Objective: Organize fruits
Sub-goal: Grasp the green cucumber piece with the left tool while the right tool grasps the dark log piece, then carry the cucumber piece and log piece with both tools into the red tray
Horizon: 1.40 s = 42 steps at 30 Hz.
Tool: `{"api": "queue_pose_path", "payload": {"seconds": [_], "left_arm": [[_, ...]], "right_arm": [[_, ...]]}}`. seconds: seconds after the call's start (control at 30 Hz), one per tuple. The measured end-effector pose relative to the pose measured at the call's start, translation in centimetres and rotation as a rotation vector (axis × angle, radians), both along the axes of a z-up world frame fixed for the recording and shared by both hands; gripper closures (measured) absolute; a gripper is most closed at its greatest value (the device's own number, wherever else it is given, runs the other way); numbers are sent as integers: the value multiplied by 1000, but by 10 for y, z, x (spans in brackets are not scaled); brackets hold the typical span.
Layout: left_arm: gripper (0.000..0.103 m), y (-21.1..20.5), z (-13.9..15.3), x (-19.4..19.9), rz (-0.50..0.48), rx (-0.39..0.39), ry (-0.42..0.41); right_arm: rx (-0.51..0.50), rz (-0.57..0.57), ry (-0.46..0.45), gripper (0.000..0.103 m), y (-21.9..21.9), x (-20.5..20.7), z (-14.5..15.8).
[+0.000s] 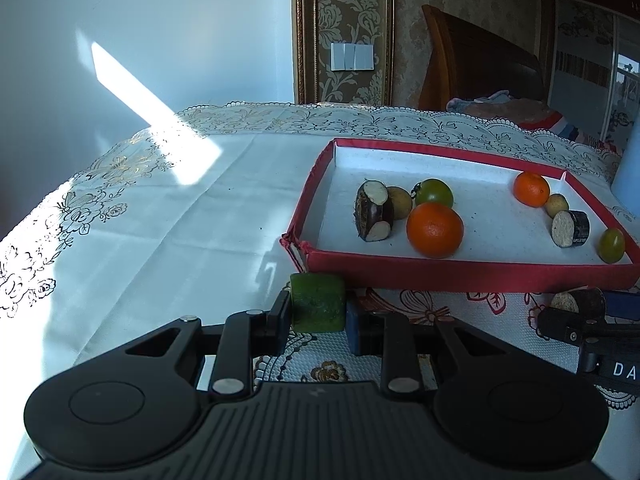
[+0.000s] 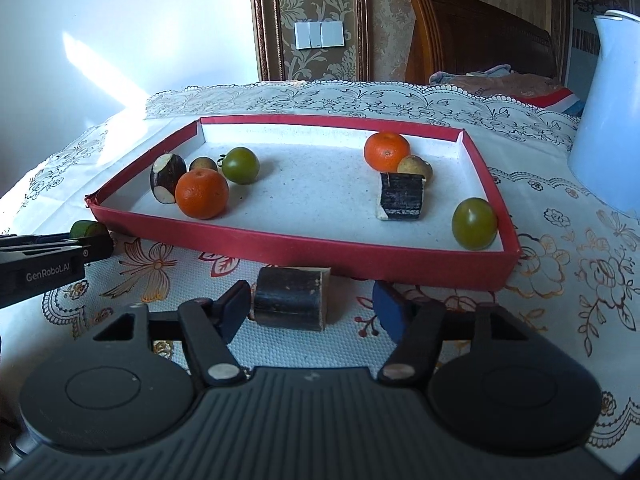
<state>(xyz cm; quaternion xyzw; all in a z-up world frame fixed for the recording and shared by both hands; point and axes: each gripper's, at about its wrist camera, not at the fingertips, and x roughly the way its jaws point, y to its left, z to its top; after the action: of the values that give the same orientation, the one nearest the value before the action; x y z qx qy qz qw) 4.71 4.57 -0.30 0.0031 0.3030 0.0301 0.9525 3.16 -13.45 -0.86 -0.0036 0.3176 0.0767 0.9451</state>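
Observation:
A red tray [image 1: 460, 270] [image 2: 304, 246] lies on the table and holds two oranges [image 1: 435, 230] [image 1: 531, 188], two green fruits [image 1: 434, 193] [image 1: 611, 245], small tan fruits and two dark cane pieces [image 1: 373, 211] [image 1: 571, 228]. My left gripper [image 1: 318, 312] is shut on a green cucumber chunk [image 1: 318, 302] in front of the tray's near left corner; it also shows in the right wrist view [image 2: 90, 236]. My right gripper [image 2: 310, 306] is open around a dark cane piece [image 2: 290, 298] that lies on the cloth before the tray; the left finger touches it, the right stands apart.
A white jug [image 2: 608, 112] stands right of the tray. The table has a lace floral cloth [image 2: 580, 272] and a white cloth [image 1: 180, 220] to the left. A wall and a wooden headboard [image 2: 476, 36] lie behind.

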Motion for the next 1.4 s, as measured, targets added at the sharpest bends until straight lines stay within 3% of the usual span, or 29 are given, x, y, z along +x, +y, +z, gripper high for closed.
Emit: {"api": "queue_pose_path", "payload": {"seconds": [0.07,0.2,0.23,0.47,0.7,1.03,1.17,1.4], "left_arm": [[76,-1,0,-1,0,8,-2],[76,-4,-1,0,-1,22,0],[76,-4,-1,0,-2,22,1],[76,0,0,-1,-5,1,-3],[76,10,4,-10,-16,-80,-27],[76,-10,15,-27,-67,-12,-137],[76,-23,22,-29,-90,10,-149],[76,-53,34,-14,-138,-2,-156]], "right_arm": [[-3,3,-2,48,0,0,0],[-5,14,-9,70,1,0,0],[-3,16,-10,71,1,0,1],[11,21,-37,72,-4,-8,4],[23,29,-97,72,-13,-27,11],[-5,20,-203,72,-17,-46,22],[-24,16,-249,72,-19,-49,32],[-32,-31,-247,72,-32,-30,38]]}}
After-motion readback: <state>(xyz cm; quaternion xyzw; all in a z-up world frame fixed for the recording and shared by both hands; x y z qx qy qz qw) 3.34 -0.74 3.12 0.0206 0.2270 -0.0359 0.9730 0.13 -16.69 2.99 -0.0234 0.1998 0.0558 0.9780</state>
